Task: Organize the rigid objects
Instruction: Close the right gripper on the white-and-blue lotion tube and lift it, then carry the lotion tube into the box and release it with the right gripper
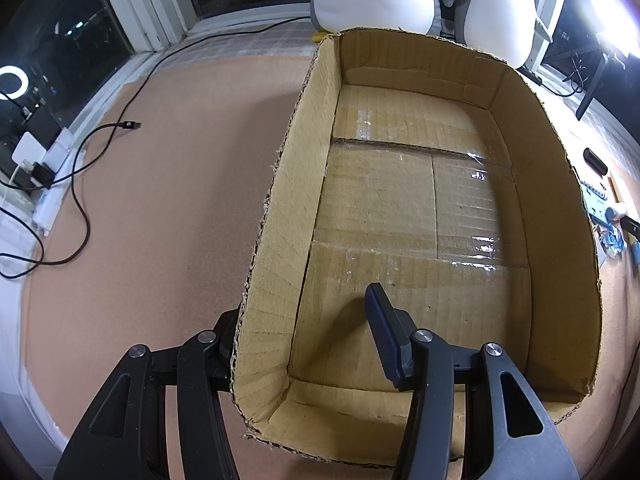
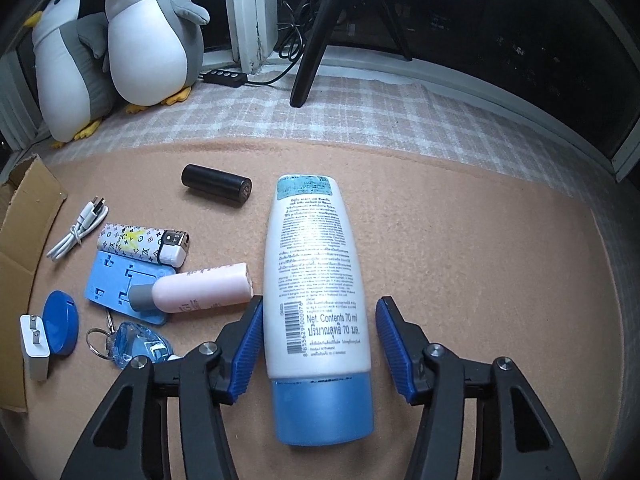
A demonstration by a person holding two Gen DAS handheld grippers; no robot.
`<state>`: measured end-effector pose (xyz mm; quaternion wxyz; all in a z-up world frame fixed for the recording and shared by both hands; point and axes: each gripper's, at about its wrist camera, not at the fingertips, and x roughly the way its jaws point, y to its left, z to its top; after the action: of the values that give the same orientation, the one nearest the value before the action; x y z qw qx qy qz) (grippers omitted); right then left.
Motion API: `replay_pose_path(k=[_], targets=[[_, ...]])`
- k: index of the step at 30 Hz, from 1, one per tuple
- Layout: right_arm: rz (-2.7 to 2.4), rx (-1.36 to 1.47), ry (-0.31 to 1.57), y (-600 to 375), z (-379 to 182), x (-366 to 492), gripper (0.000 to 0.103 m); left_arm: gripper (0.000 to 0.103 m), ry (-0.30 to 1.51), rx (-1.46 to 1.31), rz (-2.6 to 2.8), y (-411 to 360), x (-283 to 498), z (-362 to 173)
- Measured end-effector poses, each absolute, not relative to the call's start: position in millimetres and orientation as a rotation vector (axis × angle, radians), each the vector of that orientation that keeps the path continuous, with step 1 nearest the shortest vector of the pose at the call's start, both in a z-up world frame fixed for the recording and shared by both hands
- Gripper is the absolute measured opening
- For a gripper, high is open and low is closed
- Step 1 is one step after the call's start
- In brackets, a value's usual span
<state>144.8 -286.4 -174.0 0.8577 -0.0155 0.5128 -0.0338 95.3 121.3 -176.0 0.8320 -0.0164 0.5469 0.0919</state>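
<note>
Two sets of fingers are mine: the left fingers [image 1: 304,344] straddle the near left wall of the cardboard box [image 1: 280,208], one finger outside and one inside, and they grip that wall; the box sits open on the tan tabletop [image 1: 172,200], its taped floor bare; the right fingers [image 2: 320,344] stand on either side of the white tube with a blue cap [image 2: 316,292], which lies flat on the tabletop with its cap toward me; my left pad touches the tube's side, while the right pad stands a little apart from it, so nothing is clamped there; to the left of the tube lie a pink tube [image 2: 200,288] resting on a blue phone stand [image 2: 120,284], a patterned lighter [image 2: 140,242], a coiled white cable [image 2: 80,232], a black cylinder [image 2: 216,184], a round blue lid [image 2: 60,322], a white charger plug [image 2: 34,346] and a blue keyring bottle [image 2: 140,346]; two plush penguins [image 2: 152,36] sit at the back by the window.
</note>
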Motion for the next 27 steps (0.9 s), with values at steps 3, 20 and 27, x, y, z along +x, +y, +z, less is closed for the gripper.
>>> replay_pose_path(k=[3,20,27], targets=[[-0.063,-0.028,1.078,-287,-174,145,0.045,0.052,1.159,-0.038,0.197,121,95,-176],[-0.072,0.020,1.000,-290,-138,116,0.044,0.052,1.156,-0.037,0.201,121,95,-176],[0.047,-0.006,0.936,-239,-94,105,0.044,0.052,1.151,-0.047,0.192,123,95,-176]])
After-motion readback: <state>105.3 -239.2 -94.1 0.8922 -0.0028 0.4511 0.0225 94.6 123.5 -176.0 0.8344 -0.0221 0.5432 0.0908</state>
